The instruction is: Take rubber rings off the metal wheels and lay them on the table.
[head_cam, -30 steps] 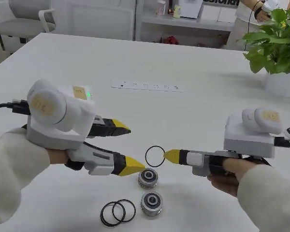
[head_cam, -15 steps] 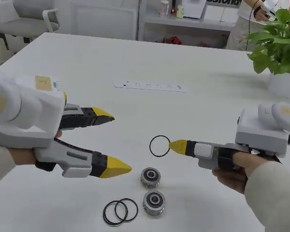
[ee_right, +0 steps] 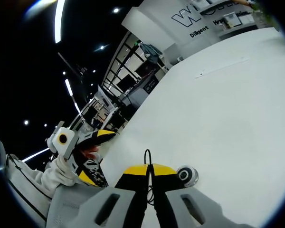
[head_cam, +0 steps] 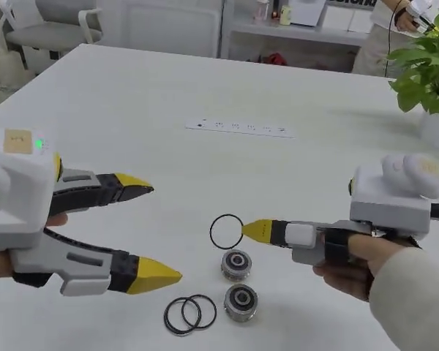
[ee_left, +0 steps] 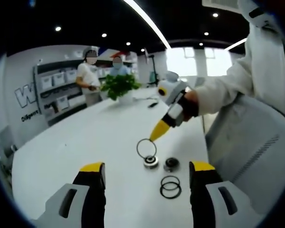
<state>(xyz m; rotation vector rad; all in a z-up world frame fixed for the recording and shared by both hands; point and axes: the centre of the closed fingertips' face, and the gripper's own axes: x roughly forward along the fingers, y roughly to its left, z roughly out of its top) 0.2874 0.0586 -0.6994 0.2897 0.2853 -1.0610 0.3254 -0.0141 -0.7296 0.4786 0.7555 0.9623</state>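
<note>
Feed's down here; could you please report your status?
Right gripper shut on rubber ring, near wheels. Left gripper open, empty. Two rings on table. Nothing in the way.

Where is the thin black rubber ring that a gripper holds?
Head view, centre: the thin black rubber ring is pinched by the shut right gripper, close to the farther silver metal wheel.
</note>
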